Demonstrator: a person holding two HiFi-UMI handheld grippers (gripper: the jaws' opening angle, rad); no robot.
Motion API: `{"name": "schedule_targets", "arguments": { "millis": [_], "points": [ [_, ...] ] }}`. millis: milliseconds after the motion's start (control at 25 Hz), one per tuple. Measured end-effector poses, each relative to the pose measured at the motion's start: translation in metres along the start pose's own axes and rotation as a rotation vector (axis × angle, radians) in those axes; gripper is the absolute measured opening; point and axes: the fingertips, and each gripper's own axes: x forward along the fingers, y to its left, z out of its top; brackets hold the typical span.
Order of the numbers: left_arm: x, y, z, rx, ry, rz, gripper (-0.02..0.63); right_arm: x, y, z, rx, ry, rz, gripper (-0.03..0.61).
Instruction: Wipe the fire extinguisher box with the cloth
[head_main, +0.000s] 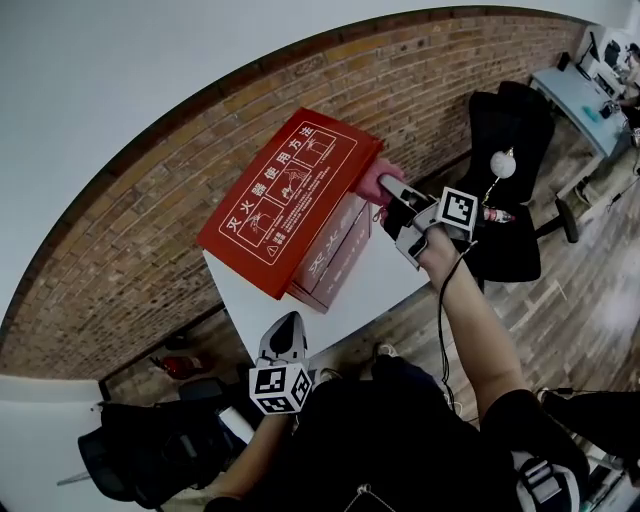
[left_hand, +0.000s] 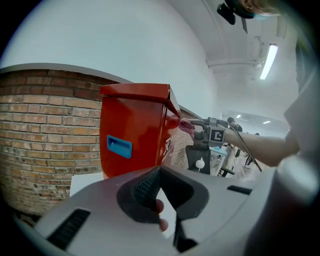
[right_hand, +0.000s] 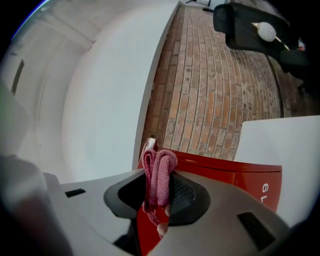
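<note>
**Position.** The box (head_main: 285, 200) stands on a white table (head_main: 370, 285) with its back towards a brick wall (head_main: 140, 250). Its printed lid faces up.

**Right gripper** (head_main: 392, 200). It is at the box's right end, level with the lid's corner. The jaws are clamped on a folded pink cloth (right_hand: 159, 175). The folds stand proud of the pads, and a short tail hangs below them. The cloth appears to touch the lid's edge. Contact cannot be confirmed, because the gripper covers the joint.

**Left gripper** (head_main: 288, 328). It is in front of the box, beyond the table's near edge and well apart from the box. The jaws are closed together with nothing between them.

**Handling.**
- Cloth: judged soft, light and limp. It will bunch or pull out under drag. Grip it across the folded middle, as it is gripped now, and leave enough free to bear on the surface.
- Box: judged to be stiff painted sheet metal, smooth and likely slippery. It may slide on the table under side pressure.
- If the box needs bracing, use the blue recessed handle (left_hand: 119, 145) on the end facing the left gripper, or press down on the lid.
</note>
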Motion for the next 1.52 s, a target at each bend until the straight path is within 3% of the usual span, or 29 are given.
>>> {"name": "schedule_targets", "arguments": {
  "millis": [240, 480, 1120, 1520],
  "points": [
    [0.009, -0.004, -0.025, -0.046, 0.021, 0.097, 0.028, 0.007, -0.001, 0.015, 0.140, 0.074, 0.128, 0.110],
    [0.013, -0.012, -0.039, -0.068, 0.021, 0.159, 0.028, 0.013, -0.013, 0.016, 0.174, 0.136, 0.182, 0.110],
    [0.019, -0.023, -0.045, -0.067, 0.035, 0.216, 0.028, 0.012, -0.054, 0.009, 0.169, 0.132, 0.123, 0.110],
    [0.030, -0.027, -0.037, -0.057, 0.047, 0.234, 0.028, 0.008, -0.098, 0.000, 0.163, 0.136, 0.038, 0.110]
  ]
}}
